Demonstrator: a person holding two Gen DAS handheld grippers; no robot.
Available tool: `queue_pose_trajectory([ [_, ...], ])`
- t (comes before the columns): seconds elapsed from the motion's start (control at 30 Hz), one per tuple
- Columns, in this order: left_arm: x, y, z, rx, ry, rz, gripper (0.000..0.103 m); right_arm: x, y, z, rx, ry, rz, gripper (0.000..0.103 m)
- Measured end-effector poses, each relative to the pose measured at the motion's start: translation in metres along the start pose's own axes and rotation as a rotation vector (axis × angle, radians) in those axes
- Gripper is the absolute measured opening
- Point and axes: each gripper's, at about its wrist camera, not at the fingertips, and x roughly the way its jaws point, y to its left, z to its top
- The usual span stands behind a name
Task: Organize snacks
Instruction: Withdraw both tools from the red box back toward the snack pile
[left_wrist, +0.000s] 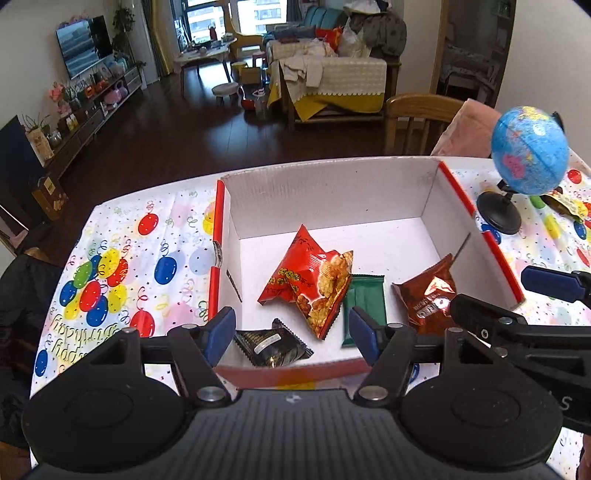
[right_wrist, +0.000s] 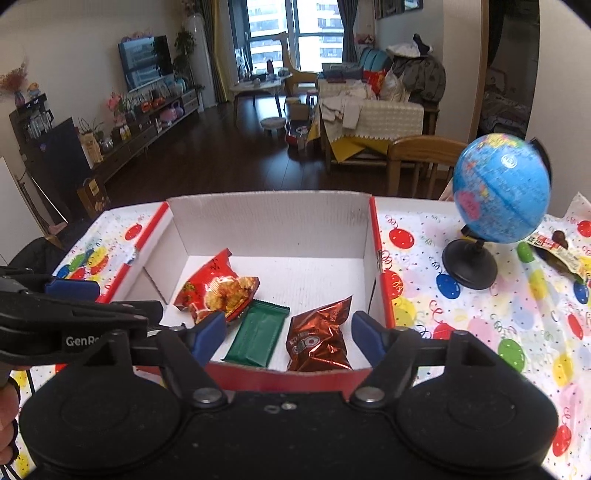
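My left gripper (left_wrist: 291, 334) and right gripper (right_wrist: 288, 332) both gape empty above the white box (left_wrist: 325, 192). Only my left view shows the black packet (left_wrist: 271, 345) beside the red chip bag (left_wrist: 314, 282), green wrapper (right_wrist: 256, 336), and brown, perhaps cookie, pack (right_wrist: 319, 339).

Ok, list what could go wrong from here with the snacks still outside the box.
1. The globe stands between the box and the leftover wrapper; reaching across could topple it.
2. The right gripper and left gripper hover close together, jaws open and empty; they might collide.
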Motion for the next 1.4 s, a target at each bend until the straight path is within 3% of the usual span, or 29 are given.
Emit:
queue_pose_trajectory([
  [0.37, -0.05, 0.008, -0.019, 0.003, -0.05, -0.006, 0.067, -0.048, 0.013, -0.015, 0.042, -0.065, 0.014, 0.086],
  [0.83, -0.113, 0.028, -0.06, -0.013, -0.097, -0.093, 0.068, -0.118, 0.039, -0.045, 0.038, -0.149, 0.027, 0.091],
  [1.0, -0.128, 0.037, -0.08, -0.02, -0.1, -0.125, 0.083, -0.132, 0.045, -0.062, 0.048, -0.157, 0.022, 0.092],
  [1.2, -0.139, 0.045, -0.103, -0.026, -0.106, -0.151, 0.085, -0.143, 0.054, -0.087, 0.06, -0.157, 0.002, 0.093],
  [1.4, -0.141, 0.055, -0.127, -0.051, -0.099, -0.199, 0.1, -0.146, 0.054, -0.112, 0.128, -0.14, -0.011, 0.093],
])
